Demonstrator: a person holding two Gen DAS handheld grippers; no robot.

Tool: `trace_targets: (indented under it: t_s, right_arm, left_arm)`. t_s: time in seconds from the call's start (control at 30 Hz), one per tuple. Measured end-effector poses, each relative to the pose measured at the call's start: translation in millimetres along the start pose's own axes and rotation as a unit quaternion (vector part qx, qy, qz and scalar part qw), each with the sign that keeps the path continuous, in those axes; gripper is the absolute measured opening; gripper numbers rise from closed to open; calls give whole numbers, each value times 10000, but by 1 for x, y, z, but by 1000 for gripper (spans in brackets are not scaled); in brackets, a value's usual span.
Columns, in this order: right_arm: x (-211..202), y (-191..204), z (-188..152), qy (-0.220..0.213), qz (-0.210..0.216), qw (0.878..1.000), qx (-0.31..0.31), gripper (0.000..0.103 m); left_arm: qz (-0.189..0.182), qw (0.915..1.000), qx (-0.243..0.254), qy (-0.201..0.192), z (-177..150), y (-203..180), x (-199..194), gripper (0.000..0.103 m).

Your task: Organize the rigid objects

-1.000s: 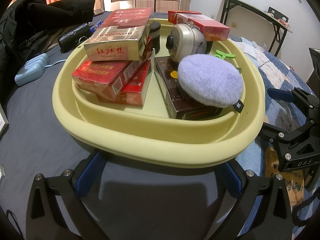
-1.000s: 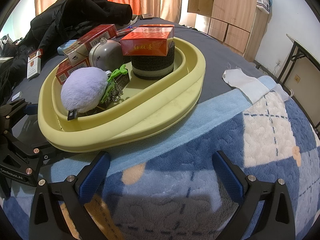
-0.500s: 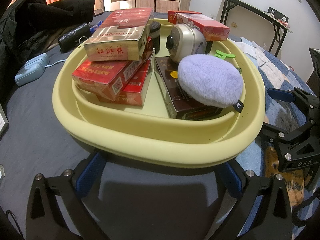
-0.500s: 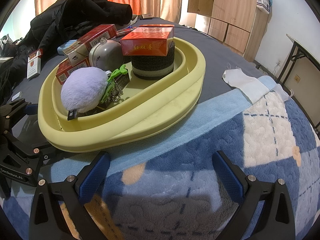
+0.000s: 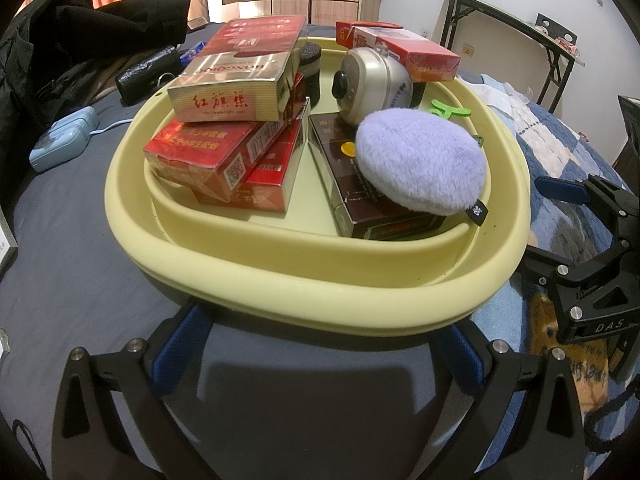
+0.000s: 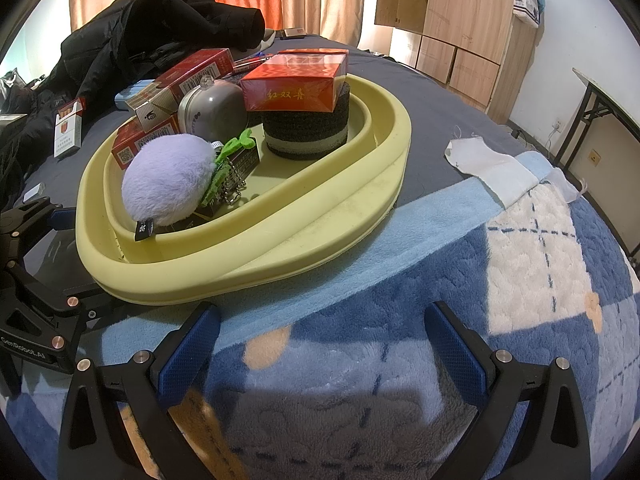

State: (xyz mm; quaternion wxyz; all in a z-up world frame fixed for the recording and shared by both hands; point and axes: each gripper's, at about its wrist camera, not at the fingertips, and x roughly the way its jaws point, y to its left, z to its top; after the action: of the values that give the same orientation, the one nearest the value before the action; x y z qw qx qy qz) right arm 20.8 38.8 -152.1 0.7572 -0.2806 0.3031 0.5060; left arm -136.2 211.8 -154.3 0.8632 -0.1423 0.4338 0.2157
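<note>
A pale yellow basin (image 5: 304, 292) (image 6: 248, 264) sits on the bed. It holds stacked red cigarette boxes (image 5: 224, 152), a gold box (image 5: 228, 92), a dark brown box (image 5: 360, 204), a lilac plush puff (image 5: 420, 168) (image 6: 168, 180), a round silver alarm clock (image 5: 372, 84) (image 6: 212, 112), a green clip (image 6: 234, 148) and an orange box (image 6: 296, 80) on a black round stand (image 6: 308, 128). My left gripper (image 5: 316, 344) is open and empty just before the basin's near rim. My right gripper (image 6: 320, 344) is open and empty over the blanket, right of the basin.
A blue checked blanket (image 6: 480, 280) covers the bed's right part, a dark grey sheet (image 5: 60, 280) the left. Black clothes (image 6: 160, 32), a pale blue device (image 5: 60, 144), an open cigarette pack (image 6: 68, 128) and a white cloth (image 6: 492, 168) lie around. Wooden cabinets (image 6: 460, 20) stand behind.
</note>
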Motion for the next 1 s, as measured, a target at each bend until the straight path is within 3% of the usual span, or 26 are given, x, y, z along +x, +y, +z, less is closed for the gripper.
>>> trace_targets:
  t_s: [1.0]
  right_arm:
    - [-1, 2, -1, -10, -1, 10000, 1, 103]
  left_arm:
    - [2, 10000, 0, -9, -1, 0, 2, 103]
